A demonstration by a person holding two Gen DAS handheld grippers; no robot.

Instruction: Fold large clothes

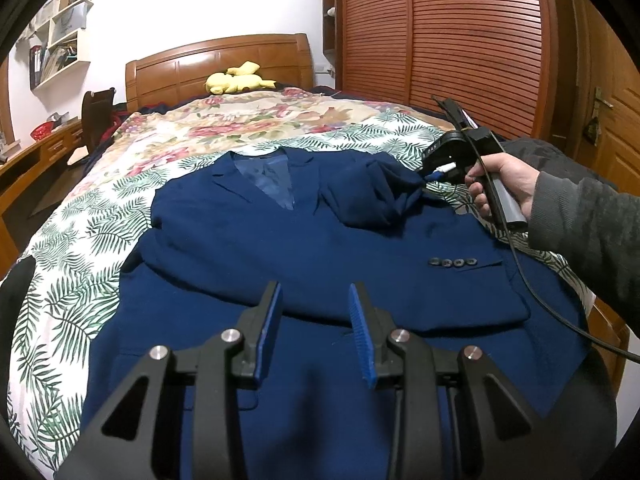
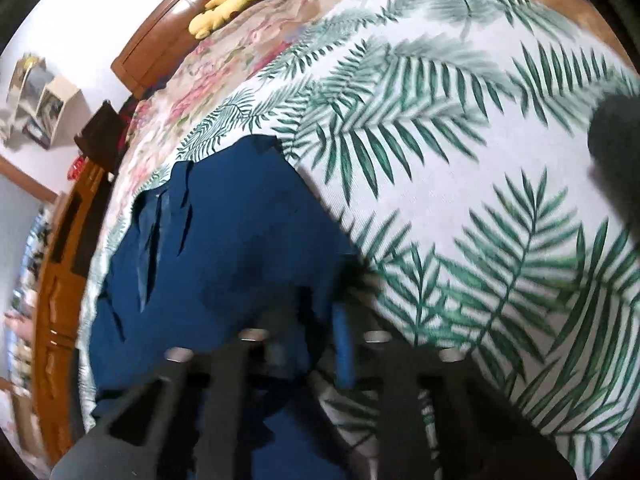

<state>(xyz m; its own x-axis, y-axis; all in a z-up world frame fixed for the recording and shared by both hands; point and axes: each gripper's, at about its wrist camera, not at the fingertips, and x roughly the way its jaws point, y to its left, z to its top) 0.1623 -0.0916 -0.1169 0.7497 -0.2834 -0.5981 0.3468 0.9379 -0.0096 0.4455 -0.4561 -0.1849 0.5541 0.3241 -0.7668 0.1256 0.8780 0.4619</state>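
Left gripper hovering low over the near half of the jacket, jaws apart, nothing between the blue pads. Right gripper out at the jacket's right shoulder, tips pinched on a raised bunch of navy cloth, sleeve pulled up into a hump there. Held by a bare hand in a grey cuff, black cable trailing down across the cloth.

From the right wrist, gripper blurred, dark cloth filling the gap between its fingers, jacket spreading left of it.

Jacket laid front up on the bed, collar toward the headboard, lapels open on a lighter blue lining. Other sleeve folded across the chest, cuff with four buttons lying right of centre. Under it a palm-leaf sheet, beyond that a floral cover. Yellow plush toy lying against the headboard.

Around the bed: slatted wardrobe doors behind right, a door with a handle further right, a desk and dark chair back on the left. White wall shelves above the desk, holding books, folders and a grey bag. Narrow open shelf beside the wardrobe, one small pale thing in it, too small to identify.
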